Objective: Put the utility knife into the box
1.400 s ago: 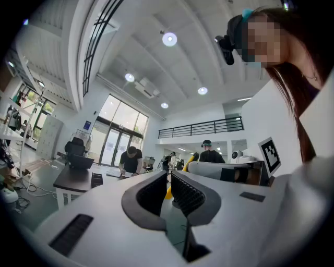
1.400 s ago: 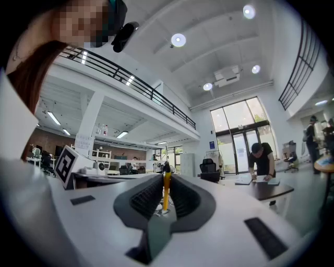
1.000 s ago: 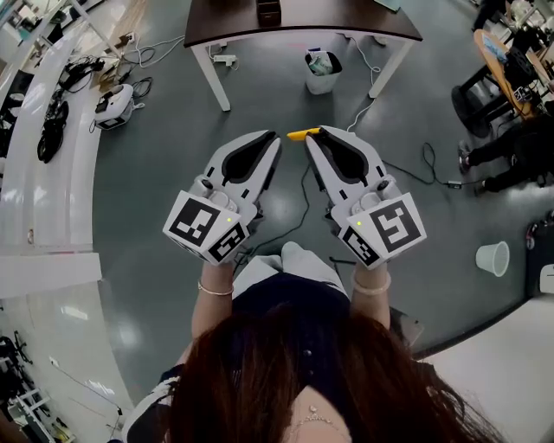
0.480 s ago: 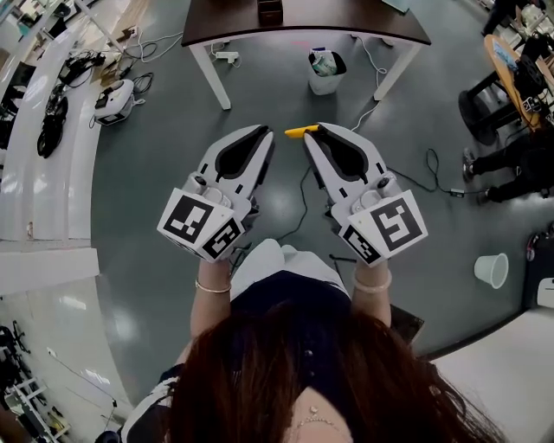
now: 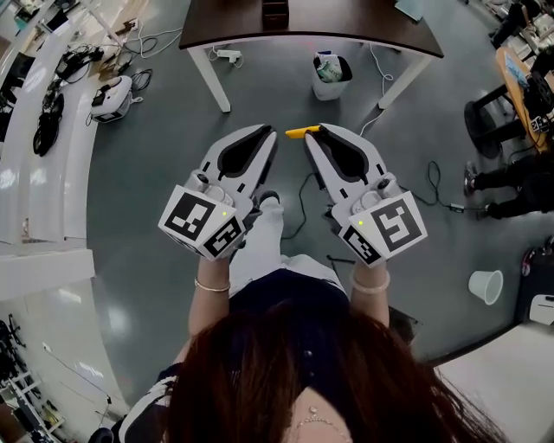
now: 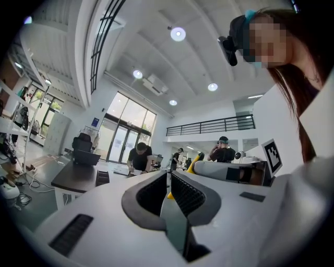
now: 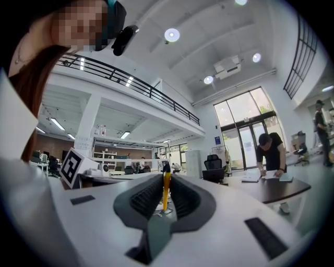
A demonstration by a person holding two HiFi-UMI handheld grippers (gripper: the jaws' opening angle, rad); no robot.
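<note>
Glossy grey floor (image 5: 147,182), slim yellow utility knife (image 5: 297,132)

The left hand-held gripper (image 5: 269,136) and right hand-held gripper (image 5: 317,133) have smooth white plastic shells and dark ribbed pads (image 7: 147,198). The utility knife (image 5: 297,132) looks like yellow plastic. Toward 12 o'clock, a dark smooth surface (image 5: 346,19) stands on a faintly glossy grey floor (image 5: 147,199).

Quick tally from my end: two grippers, the left gripper (image 5: 268,131) and the right gripper (image 5: 313,132), and one yellow utility knife (image 5: 297,132). There's one dark table (image 5: 346,24) with one dark box (image 5: 275,10) sitting on it. One waste bin (image 5: 330,73) is just under the table's edge, and one white cup (image 5: 485,285) is on the floor well away from the table. One white machine (image 5: 111,97) sits on the floor off one end of the table. In the right gripper view I count two other people — one leaning on the table (image 7: 271,151), one standing beyond it (image 7: 321,130).
</note>
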